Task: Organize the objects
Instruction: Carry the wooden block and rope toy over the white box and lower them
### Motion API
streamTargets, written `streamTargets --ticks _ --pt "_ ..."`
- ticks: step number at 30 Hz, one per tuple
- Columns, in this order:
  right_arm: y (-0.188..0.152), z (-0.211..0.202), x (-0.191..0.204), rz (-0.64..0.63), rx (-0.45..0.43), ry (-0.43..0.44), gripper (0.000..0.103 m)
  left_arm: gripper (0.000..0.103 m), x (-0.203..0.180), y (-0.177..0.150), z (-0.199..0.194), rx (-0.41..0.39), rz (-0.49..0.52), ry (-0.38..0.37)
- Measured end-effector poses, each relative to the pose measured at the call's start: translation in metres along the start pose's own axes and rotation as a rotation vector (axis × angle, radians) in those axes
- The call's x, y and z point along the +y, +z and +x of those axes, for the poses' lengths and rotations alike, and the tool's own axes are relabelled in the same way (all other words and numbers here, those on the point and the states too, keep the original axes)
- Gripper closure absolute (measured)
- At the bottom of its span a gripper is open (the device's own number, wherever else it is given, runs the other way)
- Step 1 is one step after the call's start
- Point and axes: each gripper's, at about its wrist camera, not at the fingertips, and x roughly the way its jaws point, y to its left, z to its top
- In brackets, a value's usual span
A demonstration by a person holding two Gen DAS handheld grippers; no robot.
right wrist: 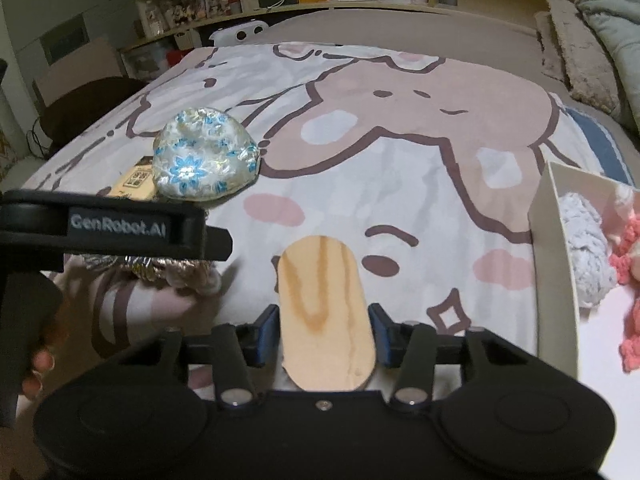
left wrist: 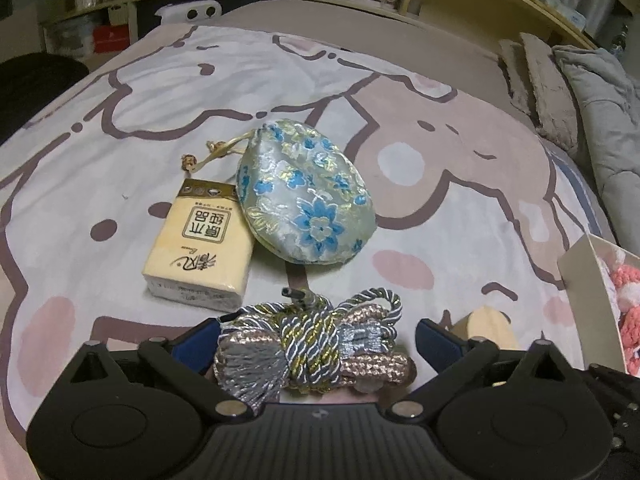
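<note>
Now your left gripper (left wrist: 316, 330) stands with its blue-padded fingers (left wrist: 196, 340) spread wide, one on each side of a knotted bundle of grey, gold and pink twisted cord with a grey tassel (left wrist: 308, 348). The pads are not pressed on the cord; it lies between them on the bedspread with the cartoon rabbit print (left wrist: 460, 208), close to the gripper body.

Just in front of the cord you see a cream-yellow pocket tissue pack with brown printed characters (left wrist: 200, 248). A round silver brocade drawstring pouch with blue flowers (left wrist: 306, 194) leans on the far right corner of this pack and touches it. Its beaded string ends lie on the bedspread behind the pack.

Your right gripper (right wrist: 326, 334) is closed on a flat oval piece of light wood with brown grain (right wrist: 324, 308). The blue pads (right wrist: 266, 334) press on both long edges of the wood, and its rounded end points forward over the bedspread. In the left wrist view the same wood shows beside the right finger of the left gripper.

At the right edge stands an open beige cardboard box (right wrist: 554, 248). Inside it are a pale blue-grey knitted piece (right wrist: 586, 260) and pink crocheted items (right wrist: 630, 280). The box is well apart from the pouch and the tissue pack.
</note>
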Motion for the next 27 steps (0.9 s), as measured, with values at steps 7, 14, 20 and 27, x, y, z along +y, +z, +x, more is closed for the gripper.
streamTargets --ticks 7,14,20,27 --pt "0.001 -0.007 -0.003 0.031 -0.028 -0.021 0.058 0.020 0.001 0.003 -0.007 -0.010 0.032 -0.002" --pt "0.010 -0.043 -0.016 0.084 -0.107 -0.039 0.058 0.021 -0.006 0.011 -0.036 -0.082 0.061 -0.051" --pt "0.015 -0.091 -0.034 0.128 -0.170 -0.077 0.058 0.021 -0.020 0.015 -0.073 -0.152 0.100 -0.117" --pt "0.012 -0.142 -0.059 0.170 -0.218 -0.120 0.058 0.021 -0.052 0.009 -0.114 -0.208 0.204 -0.189"
